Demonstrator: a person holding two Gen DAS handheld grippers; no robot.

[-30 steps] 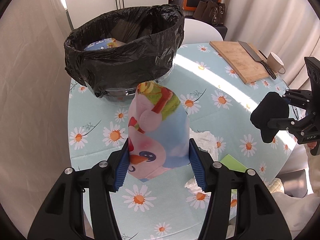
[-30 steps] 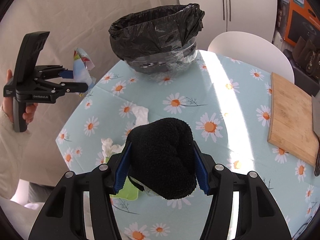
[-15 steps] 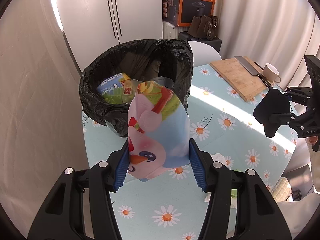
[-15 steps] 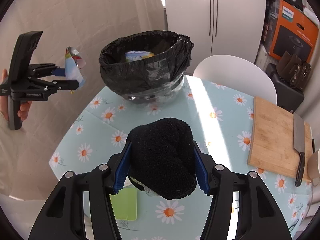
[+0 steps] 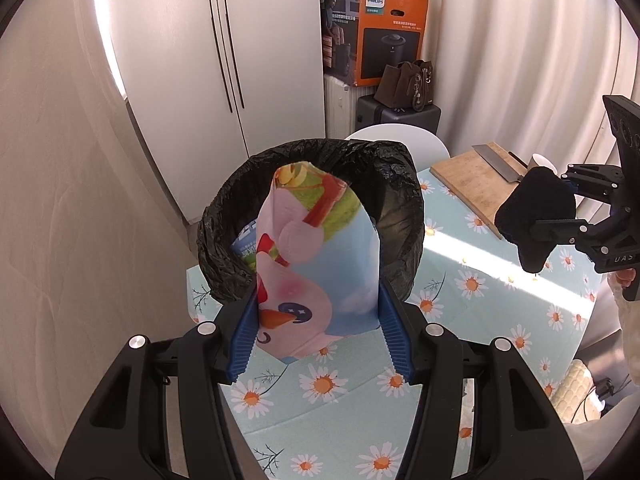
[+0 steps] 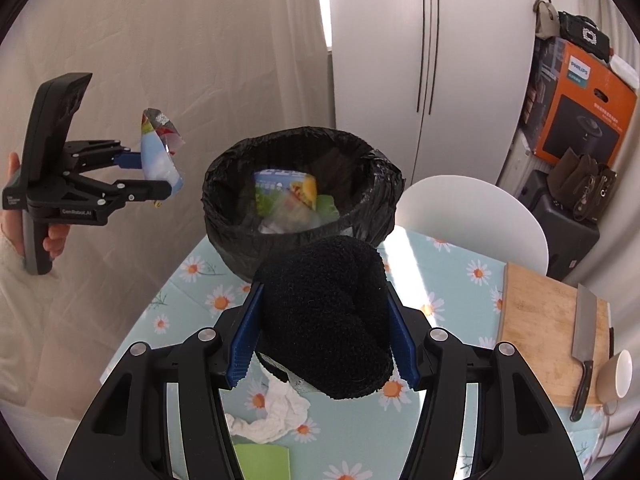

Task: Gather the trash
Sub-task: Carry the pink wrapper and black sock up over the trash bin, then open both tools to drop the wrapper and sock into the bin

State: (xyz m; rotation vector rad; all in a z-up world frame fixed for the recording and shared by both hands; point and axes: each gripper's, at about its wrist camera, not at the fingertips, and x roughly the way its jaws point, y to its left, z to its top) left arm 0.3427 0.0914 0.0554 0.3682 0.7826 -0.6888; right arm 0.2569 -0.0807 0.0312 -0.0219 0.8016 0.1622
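My left gripper (image 5: 318, 330) is shut on a colourful snack bag (image 5: 316, 264) and holds it in the air just before the black-lined trash bin (image 5: 400, 200). It also shows in the right wrist view (image 6: 160, 178), left of the bin (image 6: 228, 216) and level with its rim. My right gripper (image 6: 322, 338) is shut on a black sock (image 6: 324, 320), above the table in front of the bin. Wrappers (image 6: 286, 194) lie inside the bin. The sock also shows in the left wrist view (image 5: 534, 224).
A crumpled white tissue (image 6: 272, 416) and a green paper (image 6: 262, 462) lie on the daisy tablecloth (image 6: 192, 300) below my right gripper. A cutting board (image 6: 540, 328) with a cleaver (image 6: 582, 348) and a mug (image 6: 616, 374) stands at the right. A white chair (image 6: 472, 216) stands behind the table.
Both grippers have risen and moved toward the bin with their loads. The bin now looks lower and its inside shows in the right wrist view.
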